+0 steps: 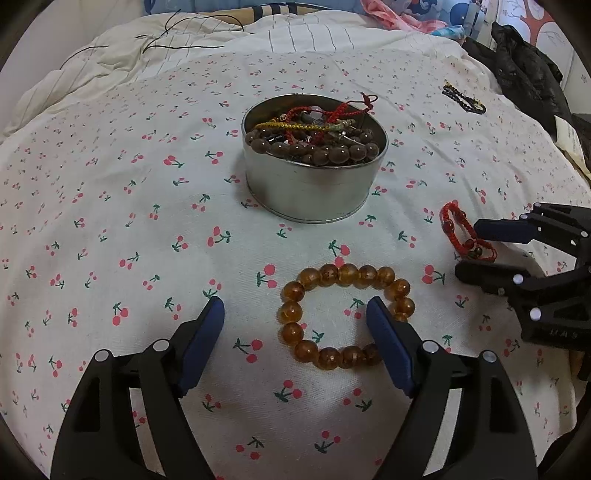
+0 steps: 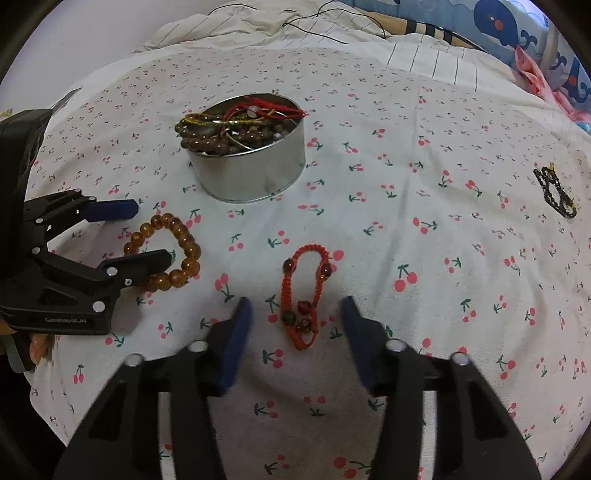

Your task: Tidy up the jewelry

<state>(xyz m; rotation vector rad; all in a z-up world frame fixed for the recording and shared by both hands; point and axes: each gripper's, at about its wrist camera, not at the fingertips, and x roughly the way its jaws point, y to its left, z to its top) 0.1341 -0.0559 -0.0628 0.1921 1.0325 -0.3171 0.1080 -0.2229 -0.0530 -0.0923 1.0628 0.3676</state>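
A round metal tin (image 1: 314, 192) (image 2: 255, 173) full of brown bead strings and red cords stands on the cherry-print sheet. An amber bead bracelet (image 1: 291, 332) (image 2: 188, 240) lies flat in front of it. My left gripper (image 1: 295, 314) (image 2: 155, 232) is open, with its right finger inside the bracelet's ring. A red braided bracelet (image 2: 303, 295) (image 1: 461, 229) lies to the right. My right gripper (image 2: 295, 314) (image 1: 465, 251) is open and straddles the red bracelet's near end. A black bead bracelet (image 2: 556, 194) (image 1: 463, 98) lies far right.
The cherry-print sheet (image 1: 147, 221) covers a bed. A rumpled striped quilt (image 1: 110, 48) with thin black cords lies at the back. Dark clothing (image 1: 528, 74) and patterned pillows (image 2: 517, 26) lie at the far right edge.
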